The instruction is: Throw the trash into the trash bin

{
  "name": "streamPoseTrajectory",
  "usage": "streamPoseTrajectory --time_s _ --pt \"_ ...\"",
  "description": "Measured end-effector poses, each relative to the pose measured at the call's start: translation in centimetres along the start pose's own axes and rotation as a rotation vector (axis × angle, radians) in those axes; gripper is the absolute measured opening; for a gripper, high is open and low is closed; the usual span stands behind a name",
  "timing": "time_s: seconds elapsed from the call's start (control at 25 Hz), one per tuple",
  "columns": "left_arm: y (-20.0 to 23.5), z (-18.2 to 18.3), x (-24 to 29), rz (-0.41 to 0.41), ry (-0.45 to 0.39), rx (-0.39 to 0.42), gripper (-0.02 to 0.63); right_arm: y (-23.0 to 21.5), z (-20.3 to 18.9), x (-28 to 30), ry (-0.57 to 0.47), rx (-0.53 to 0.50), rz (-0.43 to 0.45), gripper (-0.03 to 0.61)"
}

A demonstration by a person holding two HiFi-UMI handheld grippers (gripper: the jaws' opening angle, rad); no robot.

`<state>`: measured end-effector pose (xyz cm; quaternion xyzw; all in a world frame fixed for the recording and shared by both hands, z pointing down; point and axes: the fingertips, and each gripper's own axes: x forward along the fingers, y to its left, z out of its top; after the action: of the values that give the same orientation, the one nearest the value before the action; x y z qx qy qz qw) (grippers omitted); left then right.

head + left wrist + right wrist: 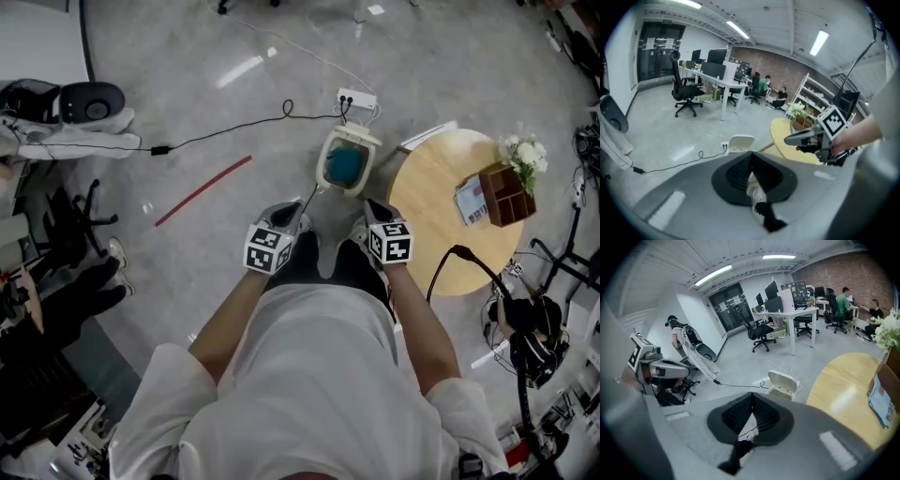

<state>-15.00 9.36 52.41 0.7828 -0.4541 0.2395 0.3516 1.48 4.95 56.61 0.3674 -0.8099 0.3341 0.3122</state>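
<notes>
The white trash bin [345, 161] stands on the grey floor just ahead of me with its lid up and a blue lining inside. Both grippers hang side by side near my waist, short of the bin. My left gripper [292, 214] has its dark pads pressed together with nothing between them, as the left gripper view [751, 157] shows. My right gripper [371, 212] is likewise shut and empty [752, 401]. The bin's raised lid [740, 142] shows beyond the left jaws and the bin [783, 383] beyond the right ones. I see no loose trash.
A round wooden table [441, 187] stands right of the bin, bearing a brown box [506, 195] and white flowers [523, 153]. A power strip [356, 98] and black cable [225, 131] lie behind the bin. A red strip [203, 190] marks the floor. Chairs and gear crowd the left edge.
</notes>
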Motion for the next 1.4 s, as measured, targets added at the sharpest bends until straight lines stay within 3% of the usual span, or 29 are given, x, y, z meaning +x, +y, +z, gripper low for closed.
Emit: streamPoseTrajectory --time_s 0.72,1.4 --pt "-3.6 4.3 -3.2 -0.038 -0.067 0.094 0.004 -0.3 2.5 -7.8 -0.126 0.033 -0.010 0.000" --pt "-4.9 3.9 -3.9 -0.057 -0.066 0.132 0.003 1.0 1.5 -9.4 -0.156 0.045 0.000 0.000"
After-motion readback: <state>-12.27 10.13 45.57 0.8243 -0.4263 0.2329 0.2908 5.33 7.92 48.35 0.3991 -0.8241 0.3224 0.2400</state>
